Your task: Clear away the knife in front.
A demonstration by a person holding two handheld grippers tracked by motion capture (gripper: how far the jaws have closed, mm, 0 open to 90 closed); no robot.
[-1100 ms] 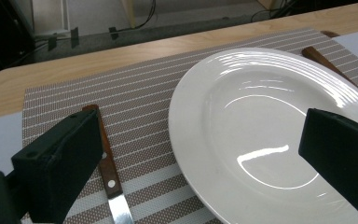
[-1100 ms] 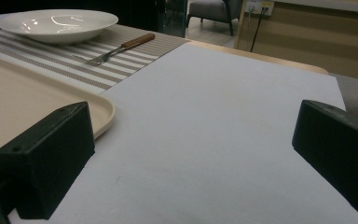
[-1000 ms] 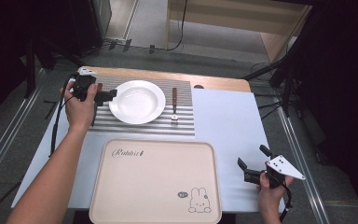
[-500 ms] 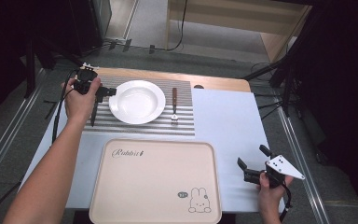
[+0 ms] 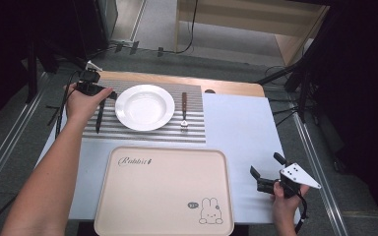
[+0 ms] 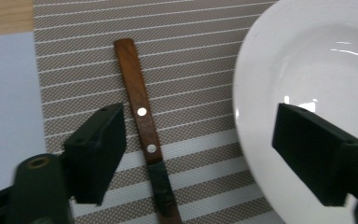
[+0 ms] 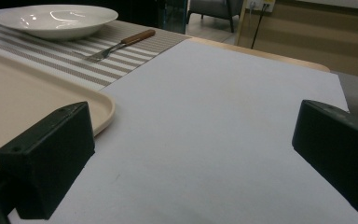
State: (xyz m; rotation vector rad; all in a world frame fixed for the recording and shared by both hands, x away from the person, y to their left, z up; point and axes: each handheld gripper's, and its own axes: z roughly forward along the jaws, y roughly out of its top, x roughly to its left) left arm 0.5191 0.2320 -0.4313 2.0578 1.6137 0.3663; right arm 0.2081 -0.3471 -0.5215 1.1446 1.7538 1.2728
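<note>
1. The table (image 5: pixel 236 128) is evenly lit from above; the frame edges and corners stay very dark.
2. The white plate (image 6: pixel 307 70) shows small glare streaks at upper right.
3. The near jaws look soft and blurred.

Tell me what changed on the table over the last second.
The left tongs slid away from the white plate toward the wooden-handled knife on the striped mat, and their jaws have just been closing, the knife handle between them but not yet pinched. The right tongs, fork and tray stayed put.
</note>
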